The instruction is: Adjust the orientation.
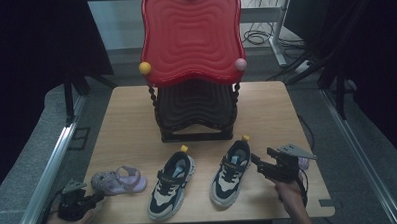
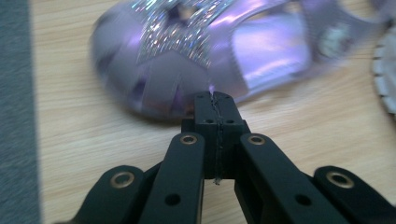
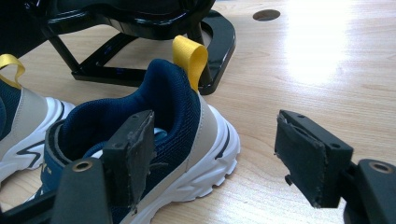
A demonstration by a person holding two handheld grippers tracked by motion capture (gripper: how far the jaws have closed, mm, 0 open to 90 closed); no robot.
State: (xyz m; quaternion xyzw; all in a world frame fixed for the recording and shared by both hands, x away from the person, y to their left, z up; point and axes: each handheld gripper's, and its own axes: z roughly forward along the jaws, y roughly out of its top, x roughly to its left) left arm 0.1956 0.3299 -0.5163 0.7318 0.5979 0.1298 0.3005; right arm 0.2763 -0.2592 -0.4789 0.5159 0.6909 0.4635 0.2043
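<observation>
Left gripper [image 2: 215, 105]: fingers pressed together, empty, tip at the blurred purple sandal [image 2: 196, 51], possibly touching.
Right gripper [image 3: 212, 158]: fingers wide apart, one inside the navy sneaker [image 3: 140, 135].

The left gripper [image 1: 95, 197] is black, with a small grey three-cornered plate on top and a dark cable trailing from its rear. In its own view two flat black link bars rise to square jaw blocks, each bar carrying a brass-ringed rivet, with larger brass-ringed holes on the outer links and small plain screw holes below. The right gripper [image 1: 255, 160] is black too, topped by a larger grey three-cornered plate, with a black cable looping behind it. Its jaws carry dark, worn pads with frayed edges, and brass-ringed holes sit near their bases.
</observation>
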